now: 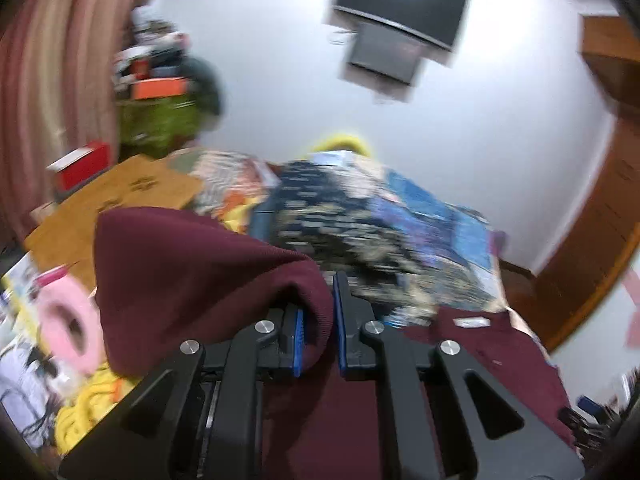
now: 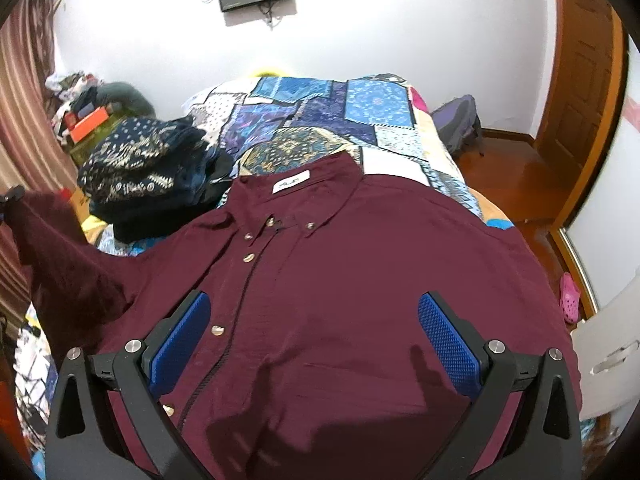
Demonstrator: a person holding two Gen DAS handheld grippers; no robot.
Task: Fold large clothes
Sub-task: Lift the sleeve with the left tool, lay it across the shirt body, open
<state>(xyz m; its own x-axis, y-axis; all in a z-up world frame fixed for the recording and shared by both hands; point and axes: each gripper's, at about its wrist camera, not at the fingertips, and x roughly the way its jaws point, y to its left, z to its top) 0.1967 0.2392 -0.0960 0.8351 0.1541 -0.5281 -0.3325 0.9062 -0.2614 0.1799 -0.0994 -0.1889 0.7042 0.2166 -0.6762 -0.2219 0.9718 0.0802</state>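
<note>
A maroon button-up shirt (image 2: pixel 340 272) lies face up on the bed, collar and white label toward the far wall. My right gripper (image 2: pixel 314 336) is open and empty, hovering over the shirt's lower front with a blue pad (image 2: pixel 448 340) on each side. My left gripper (image 1: pixel 318 320) is shut on the maroon sleeve (image 1: pixel 192 272) and holds it lifted off the bed. In the right wrist view that raised sleeve (image 2: pixel 60 264) shows at the far left. The left wrist view is motion-blurred.
A patchwork quilt (image 2: pixel 320 112) covers the bed. A stack of dark patterned folded clothes (image 2: pixel 144 168) sits left of the collar. Cardboard (image 1: pixel 116 200), a pink roll (image 1: pixel 68 320) and clutter lie at the left. A backpack (image 2: pixel 456 124), wooden door (image 2: pixel 580 92) and pink shoe (image 2: pixel 570 296) are right.
</note>
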